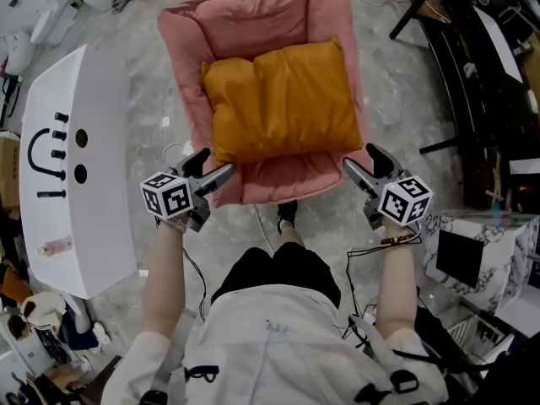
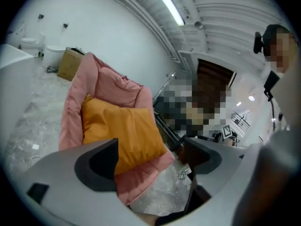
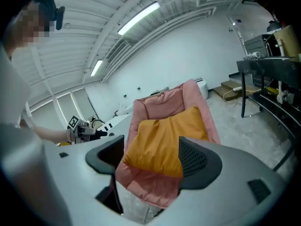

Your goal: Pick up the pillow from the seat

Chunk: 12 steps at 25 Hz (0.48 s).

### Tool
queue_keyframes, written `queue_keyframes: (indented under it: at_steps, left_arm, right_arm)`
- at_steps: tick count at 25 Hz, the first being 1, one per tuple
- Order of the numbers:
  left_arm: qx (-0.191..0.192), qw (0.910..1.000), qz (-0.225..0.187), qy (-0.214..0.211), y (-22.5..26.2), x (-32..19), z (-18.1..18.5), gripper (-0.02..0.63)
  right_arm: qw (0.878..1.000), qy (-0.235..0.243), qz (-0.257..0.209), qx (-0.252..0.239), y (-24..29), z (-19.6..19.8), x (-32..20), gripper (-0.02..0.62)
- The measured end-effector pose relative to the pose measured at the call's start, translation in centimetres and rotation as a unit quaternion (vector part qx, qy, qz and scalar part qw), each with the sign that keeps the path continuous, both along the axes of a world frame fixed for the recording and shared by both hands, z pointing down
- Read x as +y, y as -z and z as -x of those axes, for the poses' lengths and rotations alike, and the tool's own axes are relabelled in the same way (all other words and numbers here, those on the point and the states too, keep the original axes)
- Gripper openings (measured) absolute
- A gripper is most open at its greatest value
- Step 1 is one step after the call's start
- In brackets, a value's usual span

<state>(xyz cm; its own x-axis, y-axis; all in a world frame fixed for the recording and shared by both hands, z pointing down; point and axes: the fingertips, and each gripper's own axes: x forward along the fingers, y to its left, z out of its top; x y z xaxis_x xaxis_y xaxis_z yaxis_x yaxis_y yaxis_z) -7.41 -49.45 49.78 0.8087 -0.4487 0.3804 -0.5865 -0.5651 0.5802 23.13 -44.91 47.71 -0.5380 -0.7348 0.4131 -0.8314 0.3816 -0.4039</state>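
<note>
An orange pillow (image 1: pixel 283 99) lies on a pink padded seat (image 1: pixel 181 32) just in front of me. My left gripper (image 1: pixel 213 167) hovers at the seat's front left corner, open, with nothing between its fingers. At the front right corner my right gripper (image 1: pixel 363 160) is also open and empty. Neither touches the pillow. In the left gripper view the pillow (image 2: pixel 120 128) and seat (image 2: pixel 103 79) lie beyond the left gripper (image 2: pixel 150 161). The right gripper view frames the pillow (image 3: pixel 164 138) on the seat (image 3: pixel 162 102) between the spread jaws of the right gripper (image 3: pixel 150 159).
A white table (image 1: pixel 84 167) with black pegs stands to the left of the seat. A black desk (image 1: pixel 481 57) with cables runs along the right, and a marble-patterned box (image 1: pixel 481 251) sits at lower right. A cardboard box (image 2: pixel 70 62) stands behind the seat.
</note>
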Motion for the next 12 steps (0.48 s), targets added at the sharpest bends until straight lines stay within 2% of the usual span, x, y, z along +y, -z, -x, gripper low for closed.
queue_keyframes:
  at_steps: [2, 6, 9, 12]
  left_arm:
    - [-0.023, 0.9993, 0.021, 0.02, -3.2, -3.5, 0.0, 0.425]
    - [-0.057, 0.9965, 0.054, 0.03, -8.6, -9.1, 0.6, 0.425]
    - [-0.065, 0.9965, 0.048, 0.024, -11.9, -13.1, 0.8, 0.425]
    - [-0.069, 0.9953, 0.055, 0.04, -14.9, -15.0, 2.3, 0.425]
  right_arm:
    - [1.0, 0.013, 0.026, 0.009, -3.0, -1.4, -4.6, 0.345]
    - [0.99, 0.062, 0.091, 0.09, -9.1, -4.1, -11.3, 0.345]
    - [0.986, 0.077, 0.119, 0.091, -12.6, -5.3, -15.5, 0.347]
    - [0.977, 0.096, 0.154, 0.111, -16.4, -6.0, -17.6, 0.353]
